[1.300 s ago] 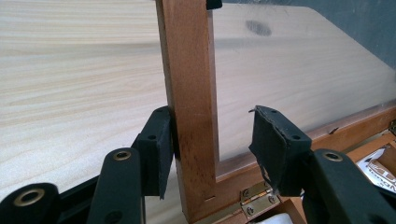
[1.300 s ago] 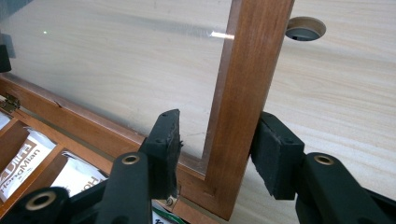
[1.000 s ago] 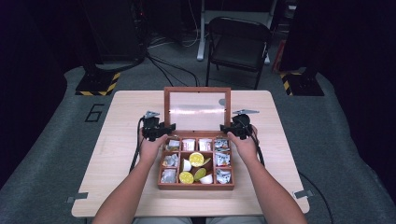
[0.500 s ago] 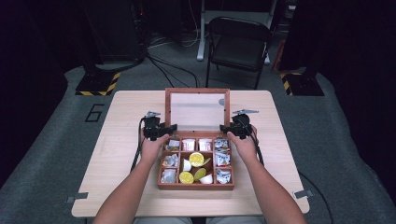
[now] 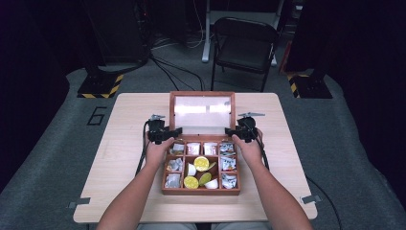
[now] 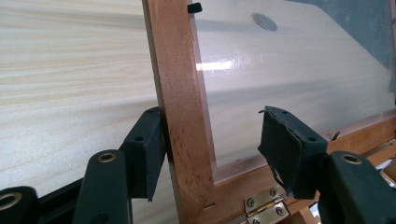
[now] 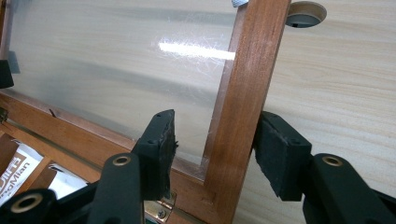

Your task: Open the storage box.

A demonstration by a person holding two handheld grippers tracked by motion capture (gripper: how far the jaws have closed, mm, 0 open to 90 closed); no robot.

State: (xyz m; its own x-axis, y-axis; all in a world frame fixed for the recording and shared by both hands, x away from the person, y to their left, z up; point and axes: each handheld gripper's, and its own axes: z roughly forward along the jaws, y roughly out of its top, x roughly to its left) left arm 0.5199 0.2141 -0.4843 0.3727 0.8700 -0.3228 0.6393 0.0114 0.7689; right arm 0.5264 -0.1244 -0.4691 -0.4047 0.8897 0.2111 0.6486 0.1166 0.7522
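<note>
Currently the left gripper (image 6: 210,154) straddles the left side rail of the reddish-brown wooden box's glass-paned lid (image 6: 180,107), low in the frame near the brass hinge (image 6: 261,207). Its jaws are apart: the outer pad touches the rail's outer face, the inner one stands off over the glass. The right gripper (image 7: 212,149) mirrors this on the lid's right side rail (image 7: 243,93), outer pad against the wood, inner pad clear of it, so neither clamps yet.

High view: left gripper (image 5: 165,134) and right gripper (image 5: 239,132) sit at the lid's (image 5: 202,111) lower corners, mid-frame, the lid upright or tipped slightly back. The nine-compartment wooden box (image 5: 201,191) lies at centre on the pale wood table (image 5: 129,124), holding sachets and yellow-topped cups (image 5: 201,164).

Judgement: the step is moving the lid on its hinge. Close both grippers evenly on wood, not glass; move both hands in one arc; gripping this near the hinge gives little leverage, so go slowly.

Writing: a sachet (image 7: 18,170), lower left of the right gripper view, reads partly "Mian". A grey "6" (image 5: 97,116) is on the floor mat, left of the table.
</note>
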